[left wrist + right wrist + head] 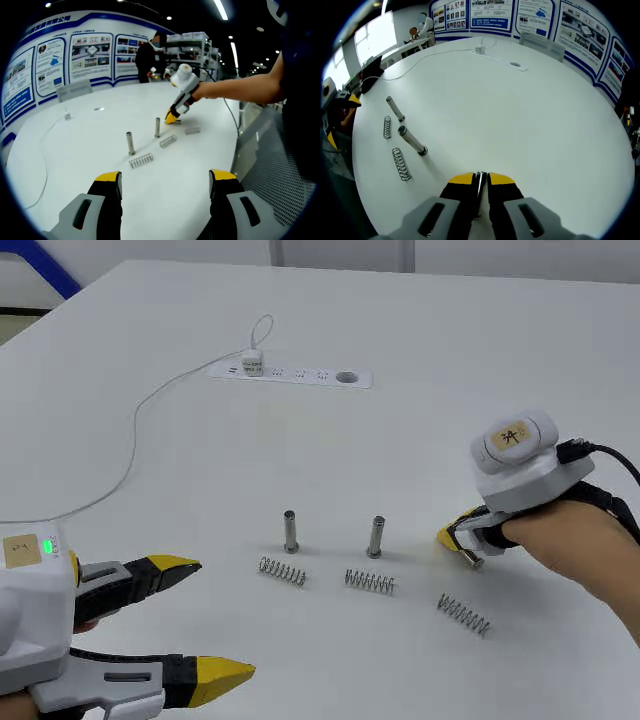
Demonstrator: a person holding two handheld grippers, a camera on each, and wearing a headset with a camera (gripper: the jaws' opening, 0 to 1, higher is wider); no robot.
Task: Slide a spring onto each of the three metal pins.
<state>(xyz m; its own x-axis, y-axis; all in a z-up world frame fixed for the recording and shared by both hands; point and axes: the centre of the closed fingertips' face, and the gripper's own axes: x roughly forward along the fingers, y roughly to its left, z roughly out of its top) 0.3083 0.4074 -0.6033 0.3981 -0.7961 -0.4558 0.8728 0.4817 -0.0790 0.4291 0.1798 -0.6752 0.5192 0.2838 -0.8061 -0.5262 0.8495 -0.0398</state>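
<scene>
**A:** Starting nearest, how does the left gripper [205,620] stand?

**B:** It hangs over the near-left corner of the white table [430,330]. Its jaws are spread wide with nothing between them, and its own view shows the same clear gap between the yellow tips.

**A:** And the springs?

**B:** There are three, all lying flat in a loose row: the left spring [282,571], the middle spring [370,582] and the right spring [463,614]. None of them is on a pin.

**A:** Where are the pins?

**B:** Two stand upright just behind that row. The left pin [290,530] is behind the left spring and the middle pin [376,537] is behind the middle spring. Each is near its spring but apart from it.

**A:** And the third?

**B:** The right gripper [455,543] is low over the table, right of the middle pin. Its jaws are pinched almost together on a slim metal piece that looks like the third pin [470,560], whose end pokes out by the tips. In the right gripper view only a sliver of metal shows between the jaws.

**A:** What's farther back?

**B:** A white power strip [290,373] with a plug in it, and a cable [135,435] trailing off to the left.
</scene>
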